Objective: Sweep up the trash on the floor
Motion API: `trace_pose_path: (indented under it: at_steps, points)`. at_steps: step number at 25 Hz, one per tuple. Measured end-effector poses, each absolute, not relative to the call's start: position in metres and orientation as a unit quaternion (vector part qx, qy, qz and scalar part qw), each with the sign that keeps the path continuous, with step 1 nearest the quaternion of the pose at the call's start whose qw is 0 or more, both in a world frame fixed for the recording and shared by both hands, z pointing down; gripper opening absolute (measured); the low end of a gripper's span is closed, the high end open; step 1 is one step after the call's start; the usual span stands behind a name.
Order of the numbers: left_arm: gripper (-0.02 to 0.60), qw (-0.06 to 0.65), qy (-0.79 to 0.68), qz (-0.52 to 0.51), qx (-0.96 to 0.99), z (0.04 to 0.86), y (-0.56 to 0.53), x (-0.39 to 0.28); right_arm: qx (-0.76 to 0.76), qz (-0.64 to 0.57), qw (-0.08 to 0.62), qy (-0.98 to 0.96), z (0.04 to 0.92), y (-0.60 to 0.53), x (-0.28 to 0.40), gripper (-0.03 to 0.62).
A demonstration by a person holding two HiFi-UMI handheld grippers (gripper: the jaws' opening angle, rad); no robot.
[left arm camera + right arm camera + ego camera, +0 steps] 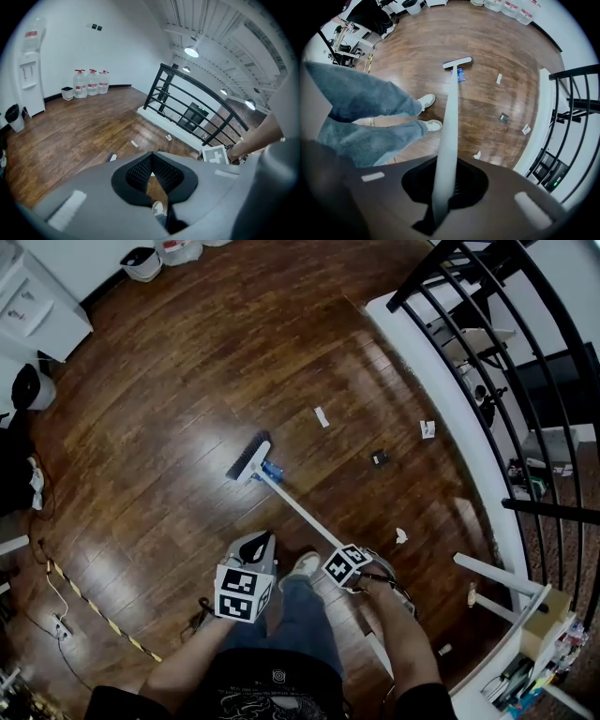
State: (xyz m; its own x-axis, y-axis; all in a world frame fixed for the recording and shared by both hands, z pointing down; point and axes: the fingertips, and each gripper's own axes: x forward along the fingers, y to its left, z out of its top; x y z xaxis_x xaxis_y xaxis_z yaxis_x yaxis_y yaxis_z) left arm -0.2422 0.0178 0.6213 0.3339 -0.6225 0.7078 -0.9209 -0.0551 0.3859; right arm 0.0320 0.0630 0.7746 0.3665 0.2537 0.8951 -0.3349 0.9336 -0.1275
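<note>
My trash is four pieces scattered on the wooden floor (187, 381): a white strip (322, 416), a crumpled white wad (427, 428) close to the white curb under the railing (506, 334), a small dark bit (379, 457) between them and nearer me, and a white scrap (401, 535) closest to my feet. The broom (249, 458) has its head down on the boards, apart from every piece; the strip is the nearest to it, and all four pieces lie on the railing side of the handle.

My right gripper (445, 187) is clamped on the broom's pale handle, which runs out from between its jaws straight to the head. In the head view, that gripper sits low on the handle near my right knee, with the scrap close by.

My left gripper (152, 176) hangs free beside the other, well off the broom. Its jaws meet at the tips and there is nothing between them, only floor and my shoe (157, 206) showing through the gap behind.

Farther off, water bottles (89, 83) stand against the far wall.
</note>
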Motion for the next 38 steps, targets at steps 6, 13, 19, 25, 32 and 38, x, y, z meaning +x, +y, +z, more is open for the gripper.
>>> trace_pose_path:
  at_steps: [6,13,19,25,32,38]
  points:
    - [0.005,0.407,-0.526,0.181,0.724,0.621,0.002,-0.208,0.036,0.150,0.843,-0.515,0.763,0.043,0.079,0.006]
    - [0.005,0.402,-0.521,0.181,0.731,0.615,-0.010,-0.173,0.043,0.096,0.877,-0.468,0.741,0.004,0.158,0.005]
    - [0.005,0.399,-0.524,0.181,0.730,0.610,-0.019,-0.133,0.057,0.038,0.895,-0.441,0.723,-0.037,0.218,0.003]
    - [0.005,0.400,-0.527,0.182,0.728,0.609,-0.034,-0.088,0.064,-0.023,0.909,-0.411,0.704,-0.089,0.280,0.002]
    - [0.005,0.397,-0.535,0.179,0.724,0.607,-0.059,-0.043,0.079,-0.048,0.913,-0.396,0.691,-0.138,0.341,0.002]
    - [0.005,0.393,-0.537,0.182,0.724,0.602,-0.072,-0.015,0.102,-0.049,0.919,-0.377,0.682,-0.164,0.387,0.002]
